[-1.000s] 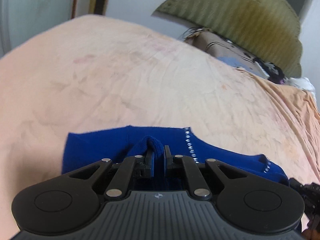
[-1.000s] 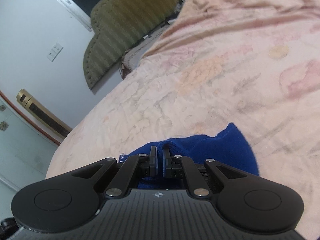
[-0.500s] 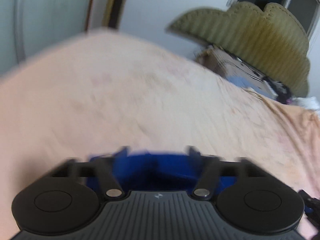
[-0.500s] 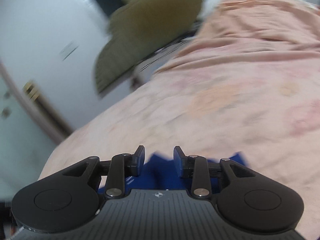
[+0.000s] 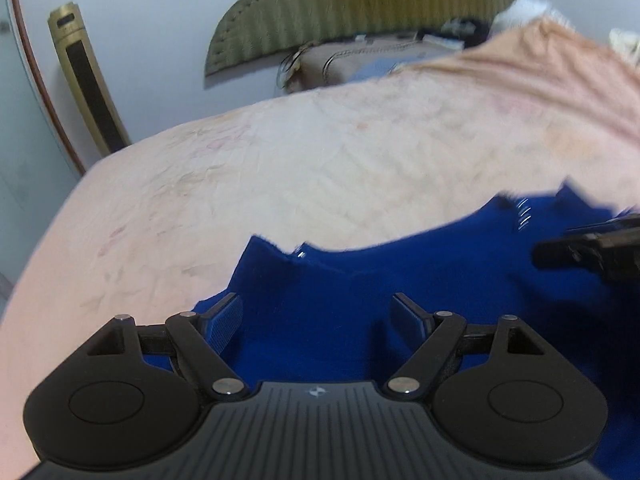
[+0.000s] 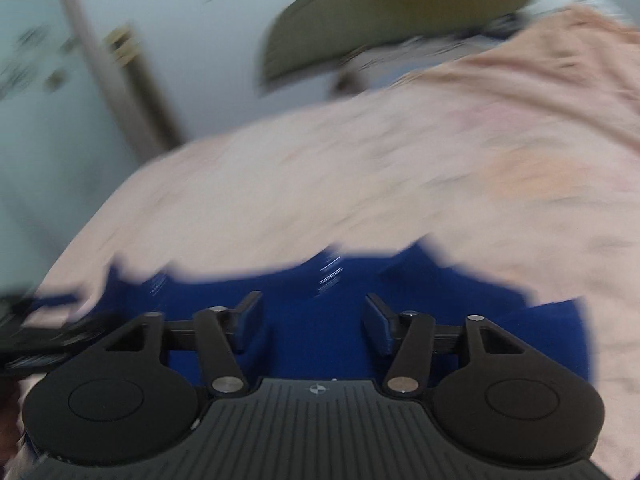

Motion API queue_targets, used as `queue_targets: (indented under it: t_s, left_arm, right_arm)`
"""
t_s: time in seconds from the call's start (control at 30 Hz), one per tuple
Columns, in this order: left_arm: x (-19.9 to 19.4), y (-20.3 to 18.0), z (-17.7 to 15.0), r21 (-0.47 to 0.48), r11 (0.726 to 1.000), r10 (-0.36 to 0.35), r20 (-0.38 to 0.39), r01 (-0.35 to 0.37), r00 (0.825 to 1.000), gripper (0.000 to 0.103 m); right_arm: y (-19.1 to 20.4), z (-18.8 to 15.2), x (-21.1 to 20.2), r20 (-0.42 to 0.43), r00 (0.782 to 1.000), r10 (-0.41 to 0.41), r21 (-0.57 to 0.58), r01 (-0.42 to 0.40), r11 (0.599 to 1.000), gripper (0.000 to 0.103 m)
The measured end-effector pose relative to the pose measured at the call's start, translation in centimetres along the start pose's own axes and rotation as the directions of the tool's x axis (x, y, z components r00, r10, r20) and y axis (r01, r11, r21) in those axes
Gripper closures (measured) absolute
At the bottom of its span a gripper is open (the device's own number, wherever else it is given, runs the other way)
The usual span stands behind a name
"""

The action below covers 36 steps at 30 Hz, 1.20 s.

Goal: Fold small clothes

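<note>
Two things fill most of your view: the wide peach floral bedspread [image 5: 320, 168] and, lying flat on it toward six o'clock, the small royal-blue knit garment with silver studs [image 5: 340, 292]. Its far edge curves from nine o'clock up toward three o'clock in the left wrist view, and it looks spread out, not yet fully folded. Your left gripper [image 5: 318, 318] hovers just over the blue cloth with its jaws spread wide and nothing between them. Your right gripper [image 6: 314, 320] is likewise wide apart and empty above the same garment; that view is smeared by motion, so slow down before you commit. From the left camera the right tool shows at three o'clock over the studded edge [image 5: 523, 216]. To do this step well, I judge you should pick two matching points on one edge, lower both tools evenly, pinch only one layer, and check the cloth is flat first.
</note>
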<state>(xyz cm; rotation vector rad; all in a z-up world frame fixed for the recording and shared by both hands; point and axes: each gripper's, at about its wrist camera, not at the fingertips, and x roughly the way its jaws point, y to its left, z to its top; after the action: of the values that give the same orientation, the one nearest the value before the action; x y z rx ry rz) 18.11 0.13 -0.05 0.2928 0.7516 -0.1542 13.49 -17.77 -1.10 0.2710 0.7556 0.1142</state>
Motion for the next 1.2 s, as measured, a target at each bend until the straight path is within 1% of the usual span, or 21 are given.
queue_targets:
  t_s: [0.03, 0.1, 0.13, 0.2, 0.23, 0.3, 0.37, 0.43, 0.47, 0.53, 0.63, 0.7, 0.77, 0.8, 0.83, 0.87, 0.9, 1.0, 1.03, 1.1, 1.2]
  left_arm:
    - [1.0, 0.2, -0.2, -0.014, 0.999, 0.028, -0.016, -0.028, 0.999, 0.022]
    - [2.5, 1.5, -0.3, -0.075, 0.994, 0.078, -0.053, -0.082, 0.996, 0.022]
    - [2.7, 2.5, -0.5, -0.119, 0.988, 0.087, -0.065, -0.094, 0.994, 0.022]
    - [2.3, 4.1, -0.8, -0.191, 0.978, 0.068, -0.072, -0.081, 0.995, 0.022]
    - [2.0, 4.7, -0.9, -0.216, 0.974, 0.051, -0.063, -0.064, 0.997, 0.022]
    - [1.6, 5.0, -1.1, -0.220, 0.974, 0.045, -0.058, -0.056, 0.997, 0.022]
    - [1.6, 4.5, -1.2, -0.207, 0.975, 0.067, -0.076, -0.081, 0.995, 0.022]
    - [1.4, 4.2, -1.7, -0.205, 0.976, 0.063, -0.077, -0.078, 0.995, 0.022]
    - [1.3, 3.9, -1.9, -0.209, 0.975, 0.058, -0.081, -0.074, 0.995, 0.022]
    - [0.8, 3.5, -2.3, -0.209, 0.975, 0.050, -0.085, -0.067, 0.995, 0.022]
    - [-0.1, 3.0, -2.9, -0.188, 0.979, 0.068, -0.074, -0.081, 0.995, 0.022]
    - [-0.9, 2.8, -3.3, -0.182, 0.980, 0.074, -0.066, -0.085, 0.995, 0.022]
    - [-1.5, 2.6, -3.6, -0.185, 0.979, 0.073, -0.064, -0.083, 0.995, 0.022]
    - [-1.9, 2.5, -3.8, -0.186, 0.979, 0.070, -0.063, -0.081, 0.996, 0.022]
    - [-2.2, 2.3, -4.1, -0.186, 0.979, 0.070, -0.062, -0.080, 0.996, 0.022]
    - [-2.6, 2.3, -4.4, -0.185, 0.979, 0.070, -0.059, -0.080, 0.996, 0.022]
    - [-3.0, 2.2, -4.7, -0.184, 0.980, 0.069, -0.055, -0.078, 0.996, 0.022]
    - [-4.2, 1.9, -5.6, -0.181, 0.981, 0.064, -0.050, -0.072, 0.997, 0.022]
    - [-4.5, 1.9, -5.9, -0.181, 0.981, 0.056, -0.053, -0.065, 0.997, 0.022]
    - [-5.3, 1.7, -6.7, -0.174, 0.983, 0.043, -0.056, -0.052, 0.998, 0.022]
    - [-6.5, 1.3, -8.3, -0.144, 0.988, 0.043, -0.056, -0.051, 0.997, 0.022]
  right_arm:
    - [0.5, -0.2, 0.7, -0.010, 0.998, -0.055, -0.042, 0.054, 0.998, 0.043]
    - [0.3, -0.1, 1.9, 0.020, 0.983, -0.184, -0.097, 0.185, 0.978, 0.042]
    - [-0.3, 0.1, 2.0, 0.041, 0.975, -0.218, -0.080, 0.220, 0.972, 0.042]
    - [-1.7, 0.6, 0.8, 0.069, 0.962, -0.265, 0.012, 0.265, 0.964, 0.043]
    - [-2.1, 0.8, -0.2, 0.096, 0.962, -0.255, 0.040, 0.253, 0.967, 0.042]
    - [-2.3, 0.4, -1.5, 0.119, 0.965, -0.234, 0.035, 0.231, 0.972, 0.035]
    - [-1.5, -0.6, -1.9, 0.097, 0.972, -0.213, -0.020, 0.216, 0.976, 0.029]
    - [-0.3, -1.8, -1.6, 0.058, 0.979, -0.196, -0.100, 0.201, 0.974, 0.026]
    - [0.1, -2.5, -1.2, 0.040, 0.975, -0.220, -0.143, 0.223, 0.964, 0.025]
    - [0.6, -3.2, -0.9, 0.039, 0.950, -0.308, -0.180, 0.310, 0.933, 0.024]
    - [1.9, -3.6, -3.3, 0.110, 0.933, -0.343, -0.189, 0.359, 0.914, 0.024]
    - [2.9, -4.1, -4.5, 0.138, 0.946, -0.294, -0.215, 0.318, 0.923, 0.016]
    - [3.4, -4.8, -4.2, 0.109, 0.960, -0.256, -0.231, 0.275, 0.933, 0.014]
    - [3.4, -5.1, -3.7, 0.085, 0.960, -0.268, -0.239, 0.281, 0.930, 0.014]
    - [3.4, -5.4, -3.1, 0.058, 0.951, -0.305, -0.244, 0.310, 0.919, 0.015]
    - [3.4, -5.7, -3.0, 0.053, 0.940, -0.338, -0.240, 0.341, 0.909, 0.016]
    - [3.5, -6.0, -3.4, 0.068, 0.939, -0.338, -0.223, 0.345, 0.912, 0.015]
    - [3.7, -6.6, -5.1, 0.084, 0.961, -0.265, -0.170, 0.276, 0.946, 0.012]
    - [3.8, -7.0, -5.1, 0.075, 0.963, -0.259, -0.173, 0.268, 0.948, 0.011]
    - [4.0, -7.9, -4.4, 0.020, 0.958, -0.287, -0.222, 0.285, 0.933, 0.007]
    - [4.4, -8.7, -5.6, 0.041, 0.955, -0.292, -0.206, 0.294, 0.933, 0.008]
